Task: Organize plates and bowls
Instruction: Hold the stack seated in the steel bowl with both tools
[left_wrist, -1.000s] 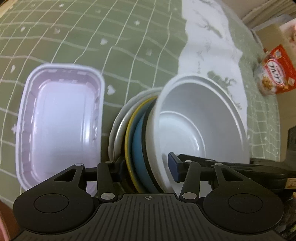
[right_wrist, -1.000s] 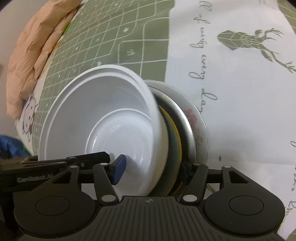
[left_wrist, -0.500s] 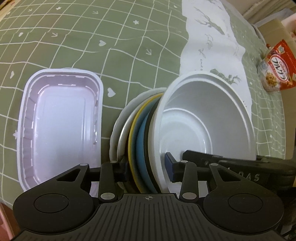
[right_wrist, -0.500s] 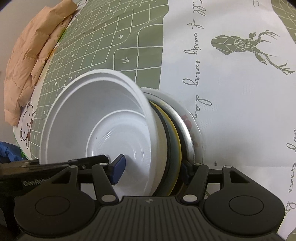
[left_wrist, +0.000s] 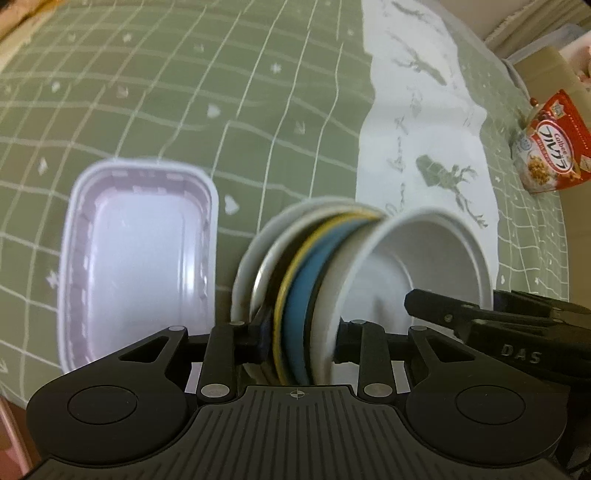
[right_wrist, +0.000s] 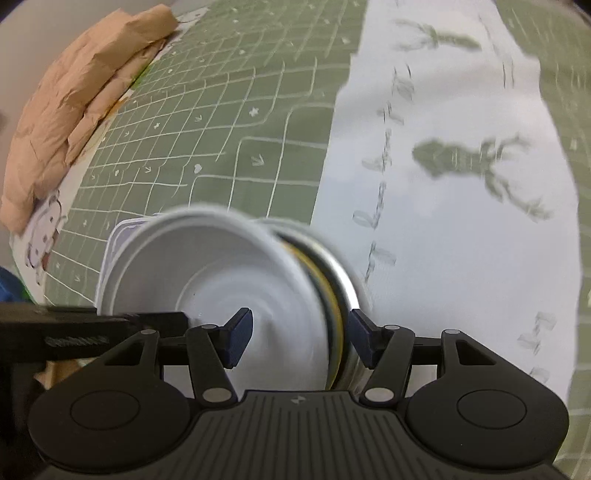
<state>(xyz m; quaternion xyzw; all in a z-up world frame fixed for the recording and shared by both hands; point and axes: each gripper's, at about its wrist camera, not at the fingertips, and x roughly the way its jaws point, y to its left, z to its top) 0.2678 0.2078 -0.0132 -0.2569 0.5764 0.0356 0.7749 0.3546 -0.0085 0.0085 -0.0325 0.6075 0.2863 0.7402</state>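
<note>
The biggest thing is the desk (left_wrist: 258, 92), covered by a green cloth with white squares and a white strip with deer on it. At the upper left of the right wrist view sits one crumpled brown paper bag (right_wrist: 81, 103). At the left of the left wrist view lies one white tray (left_wrist: 212, 236), with nothing in it. Next comes the stack of plates (left_wrist: 295, 288), standing on edge in the lower middle of both views, up off the cloth and just beside the tray. I count one white bowl (left_wrist: 424, 266) on the end, with its open side facing right. Behind it are a blue plate, a yellow-edged one, a shiny one and a white one, so four I can make out, maybe more, as the picture is smeared. One red snack bag (left_wrist: 550, 147) lies at the far right. My left gripper (left_wrist: 301, 338) has its jaws clamped on the stack near its bottom edge. My right gripper (right_wrist: 300, 332) has a jaw on each side of the stack, but I cannot tell if it is squeezing. I think the stack is heavy, hard, slippery and could break. The bowl looks thin and bendy, so I would hold across the whole stack low down.
</note>
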